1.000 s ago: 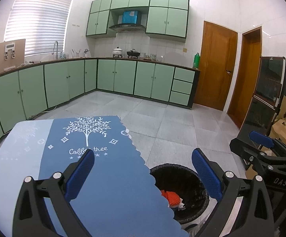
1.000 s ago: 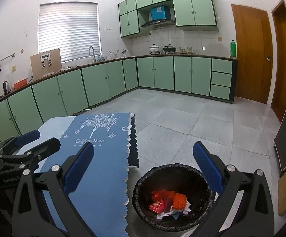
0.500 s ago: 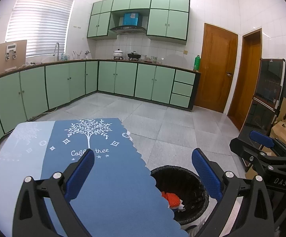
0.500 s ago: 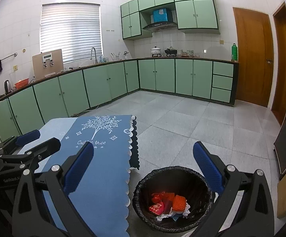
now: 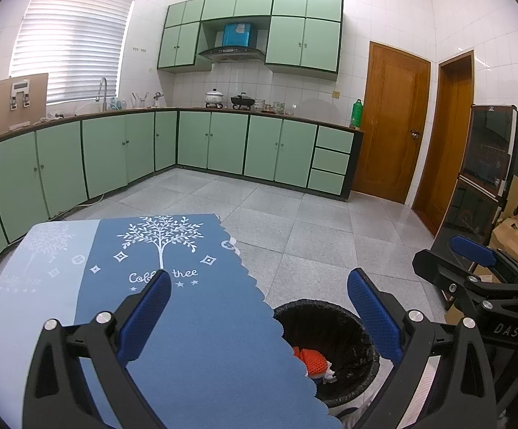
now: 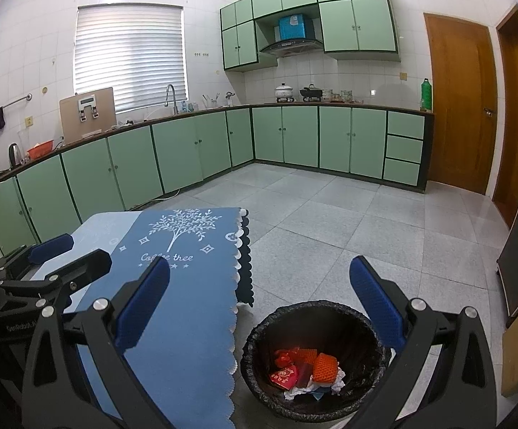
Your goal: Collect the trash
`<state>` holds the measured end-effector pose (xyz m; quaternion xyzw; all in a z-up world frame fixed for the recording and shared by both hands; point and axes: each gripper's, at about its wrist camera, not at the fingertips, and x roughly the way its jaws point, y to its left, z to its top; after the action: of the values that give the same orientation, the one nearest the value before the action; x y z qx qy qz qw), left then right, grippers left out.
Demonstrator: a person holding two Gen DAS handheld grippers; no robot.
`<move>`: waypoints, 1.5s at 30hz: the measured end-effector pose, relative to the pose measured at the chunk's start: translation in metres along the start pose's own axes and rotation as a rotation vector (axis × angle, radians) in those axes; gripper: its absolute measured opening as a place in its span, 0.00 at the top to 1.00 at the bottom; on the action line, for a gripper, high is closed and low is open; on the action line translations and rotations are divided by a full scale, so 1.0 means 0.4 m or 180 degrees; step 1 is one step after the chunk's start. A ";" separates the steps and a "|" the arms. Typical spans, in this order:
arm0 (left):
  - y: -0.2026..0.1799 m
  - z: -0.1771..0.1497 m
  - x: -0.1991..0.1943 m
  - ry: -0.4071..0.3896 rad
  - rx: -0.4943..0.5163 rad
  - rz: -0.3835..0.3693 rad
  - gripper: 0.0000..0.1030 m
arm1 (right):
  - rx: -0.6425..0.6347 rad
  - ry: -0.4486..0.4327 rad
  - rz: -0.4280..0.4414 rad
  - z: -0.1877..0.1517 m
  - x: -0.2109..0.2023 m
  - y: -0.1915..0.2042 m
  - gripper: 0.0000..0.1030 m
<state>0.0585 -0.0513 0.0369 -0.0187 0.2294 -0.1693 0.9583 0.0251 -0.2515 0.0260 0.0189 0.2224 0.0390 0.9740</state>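
A black bin (image 6: 316, 361) lined with a black bag stands on the floor beside the table. Inside lie red and orange wrappers and crumpled white paper (image 6: 305, 370). The bin also shows in the left wrist view (image 5: 327, 346), partly hidden by the cloth edge. My right gripper (image 6: 259, 279) is open and empty, held above the bin and the table edge. My left gripper (image 5: 259, 293) is open and empty above the table with the blue "Coffee tree" cloth (image 5: 173, 321). Each gripper shows in the other's view: the right one (image 5: 473, 261), the left one (image 6: 51, 246).
Green cabinets (image 6: 194, 146) line the far and left walls. Wooden doors (image 6: 459, 103) stand at the right. A dark glass cabinet (image 5: 488, 171) and cardboard boxes (image 5: 516, 246) are at the right. Grey tiled floor (image 6: 348, 225) stretches beyond the table.
Both grippers have tilted or risen slightly, so the table and bin sit lower in view. Both stay open and empty.
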 end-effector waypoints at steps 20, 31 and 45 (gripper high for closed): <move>0.002 0.003 0.000 0.0011 -0.0007 0.0000 0.06 | -0.0001 0.0015 0.0009 -0.001 0.008 0.005 0.05; 0.002 0.003 0.003 0.0018 -0.0001 0.0001 0.06 | -0.0003 0.0021 0.0010 -0.003 0.012 0.009 0.05; 0.006 -0.005 0.006 0.0032 -0.0003 0.0002 0.06 | 0.0000 0.0042 0.0015 -0.017 0.023 0.017 0.05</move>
<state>0.0605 -0.0496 0.0340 -0.0183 0.2344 -0.1690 0.9572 0.0302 -0.2437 0.0163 0.0193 0.2288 0.0415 0.9724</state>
